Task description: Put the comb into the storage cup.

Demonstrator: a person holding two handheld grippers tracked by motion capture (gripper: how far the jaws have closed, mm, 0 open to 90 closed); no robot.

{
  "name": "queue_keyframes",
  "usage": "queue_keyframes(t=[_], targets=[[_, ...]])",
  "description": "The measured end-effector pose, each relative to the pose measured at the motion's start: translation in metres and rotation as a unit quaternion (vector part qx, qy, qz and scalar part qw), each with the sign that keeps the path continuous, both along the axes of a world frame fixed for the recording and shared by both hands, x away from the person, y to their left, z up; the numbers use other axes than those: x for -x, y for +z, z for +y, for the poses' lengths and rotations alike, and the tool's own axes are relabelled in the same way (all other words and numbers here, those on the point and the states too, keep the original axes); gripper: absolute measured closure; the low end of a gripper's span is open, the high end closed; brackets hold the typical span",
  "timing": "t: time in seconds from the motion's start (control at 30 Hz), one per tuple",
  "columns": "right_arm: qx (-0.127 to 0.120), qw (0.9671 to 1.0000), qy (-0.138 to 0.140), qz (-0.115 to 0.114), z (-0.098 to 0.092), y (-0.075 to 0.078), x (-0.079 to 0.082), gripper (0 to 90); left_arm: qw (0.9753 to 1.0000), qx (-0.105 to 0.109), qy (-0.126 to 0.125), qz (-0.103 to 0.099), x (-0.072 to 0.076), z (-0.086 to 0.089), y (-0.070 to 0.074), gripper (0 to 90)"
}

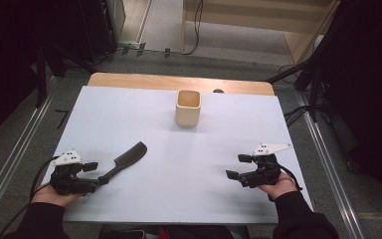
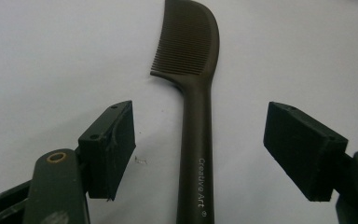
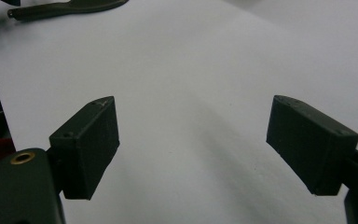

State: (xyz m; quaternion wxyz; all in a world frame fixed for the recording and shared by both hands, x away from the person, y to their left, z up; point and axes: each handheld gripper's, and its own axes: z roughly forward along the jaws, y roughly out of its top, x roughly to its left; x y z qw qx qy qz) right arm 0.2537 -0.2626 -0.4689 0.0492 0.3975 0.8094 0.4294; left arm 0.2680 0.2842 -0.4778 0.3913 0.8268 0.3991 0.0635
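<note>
**Comb between parted jaws, cup standing apart**

Seen from the high view: one dark comb [image 1: 124,162] flat on the white desk [image 1: 179,199], one cream square cup [image 1: 187,107] upright near the far edge, inside not visible. Two grippers, one per hand: left gripper [image 1: 95,174] at the comb's handle end, right gripper [image 1: 238,167] well apart on the other side, over bare desk.

Revealed up close in the left gripper view: comb handle [image 2: 195,154] running between the two parted jaws, touching neither, printed "Creative Art", teeth at the far end.

In the right gripper view: jaws wide apart, nothing between them; comb [image 3: 65,8] far off at the top left
</note>
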Motion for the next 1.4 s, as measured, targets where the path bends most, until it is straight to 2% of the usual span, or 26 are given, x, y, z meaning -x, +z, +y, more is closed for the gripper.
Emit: queue_keyframes(t=[0.07, 0.2, 0.5, 0.73, 0.97, 1.13, 1.23, 1.4], targets=[[0.0, 1.0, 0.0, 0.001, 0.001, 0.0, 0.0, 15.3, 1.0, -0.005, -0.003, 0.004, 0.001, -0.001, -0.002, 25.4], [0.0, 1.0, 0.004, 0.0, 0.002, 0.0, -0.002, 15.3, 0.9998, -0.018, -0.009, -0.005, 0.002, -0.001, -0.005, 25.5], [0.002, 1.0, 0.003, 0.003, 0.003, -0.001, -0.003, 15.3, 0.9993, -0.035, -0.005, 0.012, 0.001, -0.003, -0.013, 25.3], [0.007, 1.0, 0.003, 0.004, 0.003, -0.001, -0.002, 15.3, 0.9991, -0.041, -0.008, 0.0, 0.002, -0.004, -0.016, 23.2], [0.007, 1.0, 0.005, 0.003, 0.003, -0.002, -0.003, 15.3, 0.9971, -0.074, -0.007, -0.017, 0.005, -0.011, -0.016, 23.6], [0.007, 1.0, 0.003, 0.003, 0.003, -0.002, -0.003, 15.3, 0.9919, -0.113, -0.014, -0.055, 0.013, -0.017, -0.02, 25.8], [0.008, 1.0, 0.004, 0.003, 0.003, -0.002, -0.003, 15.3, 0.9923, -0.111, -0.008, -0.054, 0.013, -0.017, -0.019, 27.6], [0.008, 1.0, 0.004, 0.004, 0.003, -0.002, -0.003, 15.3, 0.9925, -0.109, 0.003, -0.056, 0.014, -0.016, -0.018, 36.4]])
